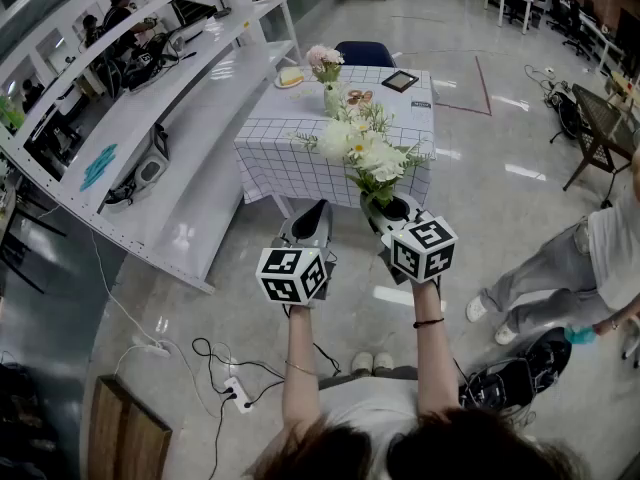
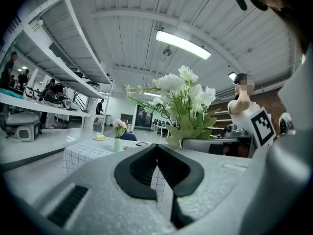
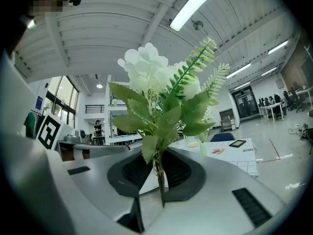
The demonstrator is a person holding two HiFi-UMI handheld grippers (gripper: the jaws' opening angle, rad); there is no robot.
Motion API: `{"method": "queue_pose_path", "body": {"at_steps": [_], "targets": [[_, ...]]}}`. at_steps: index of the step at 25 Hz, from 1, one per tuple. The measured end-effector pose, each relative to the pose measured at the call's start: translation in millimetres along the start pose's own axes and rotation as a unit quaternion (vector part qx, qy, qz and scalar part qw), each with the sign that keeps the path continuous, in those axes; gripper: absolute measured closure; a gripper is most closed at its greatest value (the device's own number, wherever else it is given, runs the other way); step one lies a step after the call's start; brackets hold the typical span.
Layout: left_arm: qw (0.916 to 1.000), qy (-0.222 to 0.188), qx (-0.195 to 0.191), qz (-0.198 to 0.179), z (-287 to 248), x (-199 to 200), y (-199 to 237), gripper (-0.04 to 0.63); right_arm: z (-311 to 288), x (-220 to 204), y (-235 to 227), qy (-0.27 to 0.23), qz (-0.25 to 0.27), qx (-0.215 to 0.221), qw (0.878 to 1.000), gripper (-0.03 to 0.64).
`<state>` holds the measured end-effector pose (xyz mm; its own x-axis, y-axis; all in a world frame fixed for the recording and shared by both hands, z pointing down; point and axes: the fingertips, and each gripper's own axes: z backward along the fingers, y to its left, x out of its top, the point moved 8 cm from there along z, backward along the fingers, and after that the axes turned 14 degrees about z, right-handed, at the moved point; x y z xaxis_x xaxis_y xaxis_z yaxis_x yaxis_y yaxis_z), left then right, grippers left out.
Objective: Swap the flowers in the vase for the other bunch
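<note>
My right gripper (image 1: 392,208) is shut on the stems of a bunch of white flowers with green leaves (image 1: 368,153), held upright in front of me; in the right gripper view the white bunch (image 3: 164,89) rises from between the pads. My left gripper (image 1: 312,215) is shut with nothing in it, level beside the right one; its jaws meet (image 2: 157,153). Ahead stands a table with a checked cloth (image 1: 300,158). On it is a pale green vase (image 1: 331,98) holding pink flowers (image 1: 323,61), also seen as the vase (image 2: 118,144) in the left gripper view.
White shelving (image 1: 150,118) runs along the left with gear on it. On the table lie a plate with food (image 1: 290,77), a dark tablet (image 1: 400,80) and a small snack (image 1: 359,96). A blue chair (image 1: 364,53) stands behind it. A person's legs (image 1: 540,278) are at right. Cables (image 1: 215,368) lie on the floor.
</note>
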<state>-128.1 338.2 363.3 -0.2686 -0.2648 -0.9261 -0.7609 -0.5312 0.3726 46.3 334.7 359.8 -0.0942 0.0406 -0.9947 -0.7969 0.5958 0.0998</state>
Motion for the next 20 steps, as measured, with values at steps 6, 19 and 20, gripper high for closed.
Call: {"method": "queue_pose_path", "body": {"at_steps": [6, 19, 20], "targets": [[1.0000, -0.001, -0.002, -0.002, -4, 0, 1, 0.584, -2, -1, -3, 0.000, 0.001, 0.000, 1.000, 0.555], [1.0000, 0.003, 0.003, 0.000, -16, -4, 0, 0.584, -1, -6, -17, -0.001, -0.005, -0.001, 1.000, 0.554], [1.0000, 0.003, 0.003, 0.000, -18, -4, -1, 0.584, -1, -6, -19, -0.003, -0.006, -0.001, 1.000, 0.554]]}}
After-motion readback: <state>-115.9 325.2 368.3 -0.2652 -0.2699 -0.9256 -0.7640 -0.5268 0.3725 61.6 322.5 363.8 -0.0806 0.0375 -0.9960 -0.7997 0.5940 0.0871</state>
